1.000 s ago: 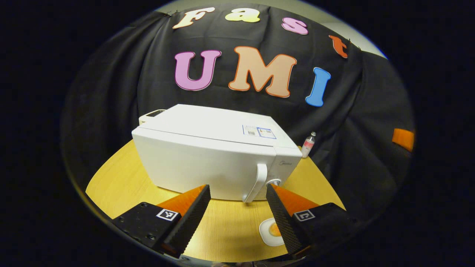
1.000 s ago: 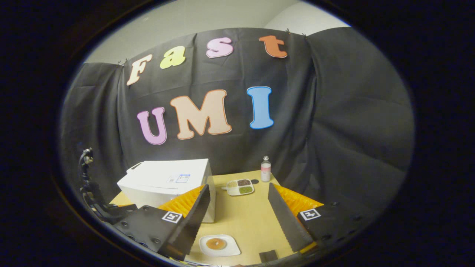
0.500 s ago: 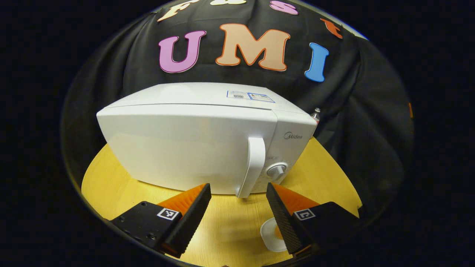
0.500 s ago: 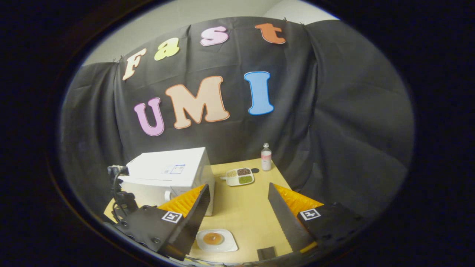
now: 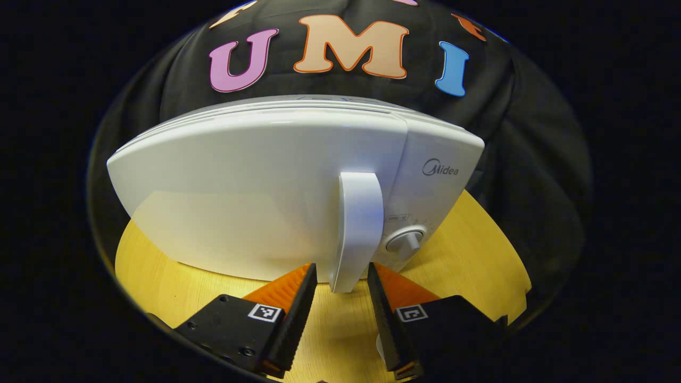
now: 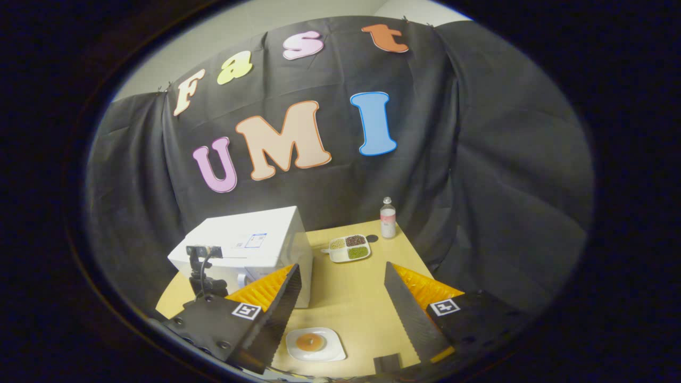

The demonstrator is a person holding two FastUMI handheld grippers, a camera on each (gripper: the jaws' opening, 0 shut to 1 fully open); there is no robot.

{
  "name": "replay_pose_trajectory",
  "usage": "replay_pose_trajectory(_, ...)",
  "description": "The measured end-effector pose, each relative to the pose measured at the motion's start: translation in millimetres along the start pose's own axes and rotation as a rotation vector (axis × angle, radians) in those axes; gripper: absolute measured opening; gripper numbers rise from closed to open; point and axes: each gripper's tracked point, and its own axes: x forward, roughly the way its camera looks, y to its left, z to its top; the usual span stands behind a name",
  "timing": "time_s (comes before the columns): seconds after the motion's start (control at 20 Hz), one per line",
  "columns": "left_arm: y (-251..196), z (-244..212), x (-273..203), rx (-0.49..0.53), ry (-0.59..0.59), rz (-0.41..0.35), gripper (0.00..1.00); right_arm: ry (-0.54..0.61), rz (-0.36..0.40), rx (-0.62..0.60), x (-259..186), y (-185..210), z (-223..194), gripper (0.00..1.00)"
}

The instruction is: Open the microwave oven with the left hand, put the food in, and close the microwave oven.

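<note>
One wooden table (image 6: 362,298), bearing one white microwave (image 5: 255,186) at its left, door closed, vertical handle (image 5: 357,229) and one dial (image 5: 405,240) on front. One plate of food (image 6: 315,343) near front edge; one divided dish (image 6: 349,248) and one bottle (image 6: 388,217) at back. Brand mark beside handle, left unread. Left gripper (image 5: 340,314) parted, straddling handle's lower end, contact uncertain. Right gripper (image 6: 340,314) spread wide, holding nothing, above the plate.

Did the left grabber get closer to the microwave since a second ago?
Yes. In the left gripper view the microwave looms much larger than before, and the left gripper now has a finger on each side of the door handle's lower end.
</note>
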Motion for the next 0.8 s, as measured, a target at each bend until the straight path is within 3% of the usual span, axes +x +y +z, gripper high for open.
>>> replay_pose_trajectory(0.15, -1.8, 1.9, 6.3, 0.021, 0.004, 0.003, 0.53, 0.005, -0.004, -0.002, 3.4, -3.5, -1.4, 0.99)
replay_pose_trajectory(0.2, -3.6, -0.2, 7.1, 0.018, 0.011, 0.0, 0.42, 0.007, -0.002, 0.0, 4.1, -2.8, -1.4, 0.99)
replay_pose_trajectory(0.3, -2.7, -1.8, 10.3, 0.02, 0.021, 0.012, 0.36, 0.009, 0.004, -0.003, 6.3, -0.1, -1.0, 0.99)
replay_pose_trajectory(0.65, -3.3, -3.0, 9.6, 0.047, 0.033, 0.032, 0.27, 0.011, 0.027, -0.015, 6.0, 8.7, -3.9, 0.99)
replay_pose_trajectory(0.8, -3.3, -2.2, 9.5, 0.032, 0.022, 0.04, 0.18, 0.006, 0.03, -0.016, 2.5, 11.8, -3.7, 0.99)
